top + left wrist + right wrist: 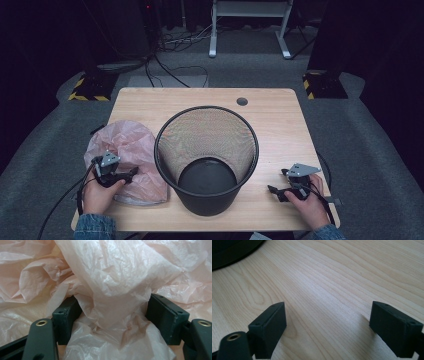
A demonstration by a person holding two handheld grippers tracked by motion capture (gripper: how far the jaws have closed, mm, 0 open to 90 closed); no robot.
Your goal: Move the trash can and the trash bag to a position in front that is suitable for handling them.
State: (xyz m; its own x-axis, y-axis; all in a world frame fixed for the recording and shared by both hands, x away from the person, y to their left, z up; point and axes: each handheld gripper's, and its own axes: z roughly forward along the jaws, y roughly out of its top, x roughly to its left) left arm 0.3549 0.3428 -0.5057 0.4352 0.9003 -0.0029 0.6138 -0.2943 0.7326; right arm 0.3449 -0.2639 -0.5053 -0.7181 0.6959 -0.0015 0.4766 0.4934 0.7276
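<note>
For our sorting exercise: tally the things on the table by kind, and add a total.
Black mesh bins: 1
Pink plastic bags: 1
Hand-held grippers: 2, the left gripper and the right gripper
Total: 4

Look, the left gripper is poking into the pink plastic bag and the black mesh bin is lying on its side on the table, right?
Not quite. The black mesh bin stands upright on the table, its open top facing up, as the high view shows. The rest holds: the left gripper is pushed into the pink plastic bag, with a fold of it between the open jaws.
</note>
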